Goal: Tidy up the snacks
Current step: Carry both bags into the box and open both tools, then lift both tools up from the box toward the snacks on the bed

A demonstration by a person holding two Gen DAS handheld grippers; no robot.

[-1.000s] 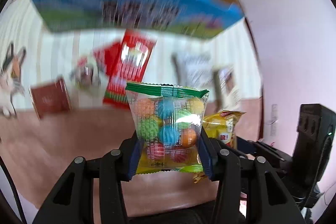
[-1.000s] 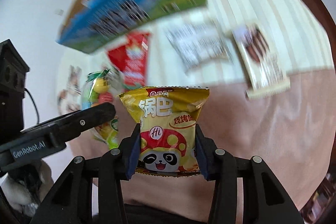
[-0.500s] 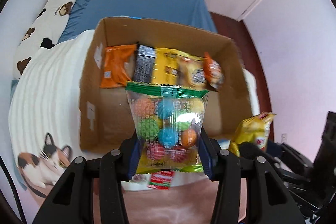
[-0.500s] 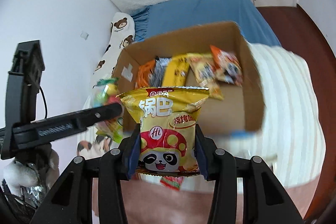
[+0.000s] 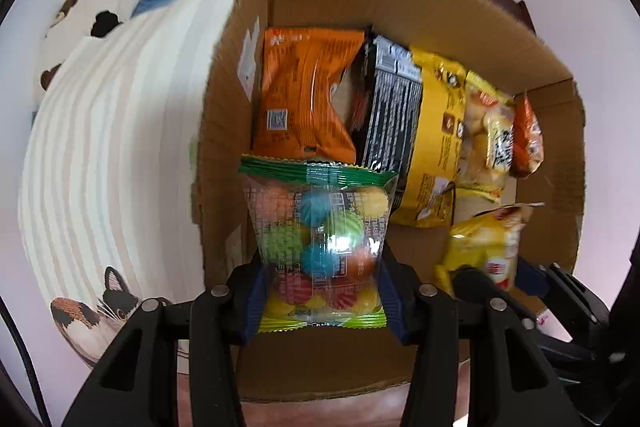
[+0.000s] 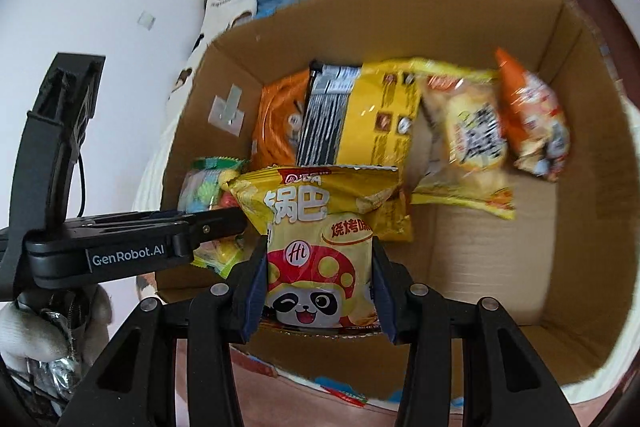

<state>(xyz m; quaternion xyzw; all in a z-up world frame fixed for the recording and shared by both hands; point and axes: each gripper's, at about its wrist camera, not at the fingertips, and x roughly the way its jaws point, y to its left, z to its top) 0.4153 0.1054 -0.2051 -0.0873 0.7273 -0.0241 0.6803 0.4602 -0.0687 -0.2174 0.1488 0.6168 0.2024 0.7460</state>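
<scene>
Carrying both packets, you have swung away from the striped bedcover where loose snacks lay a second ago, and the cardboard box (image 5: 552, 75) that was only a blurred side then now fills the view under both tools. That means the fetch is done and the drop is what remains.

Your left tool (image 5: 320, 291) points down into the box with its pads pressed hard on the clear candy bag (image 5: 320, 239), pinching it low on its sides so the green top seal stands up ahead of the tool. It hangs above the near left corner of the box floor, with the orange packet (image 5: 304, 95) straight ahead against the far wall.

Your right tool (image 6: 318, 291) holds the yellow panda crisp packet (image 6: 320, 247) the same way, and its jaws are just starting to ease apart while the pads still touch the packet's sides. The row of packets, black (image 6: 324, 119), yellow (image 6: 380, 115) and the small orange one (image 6: 528, 119), leans along the far wall ahead of it, and bare cardboard lies ahead and to its right.

My reading is that the right packet goes first. It sits close to the near wall, so let it fall inside and not on the rim. Both tools are near each other, so keep the left one still until the right is clear.
</scene>
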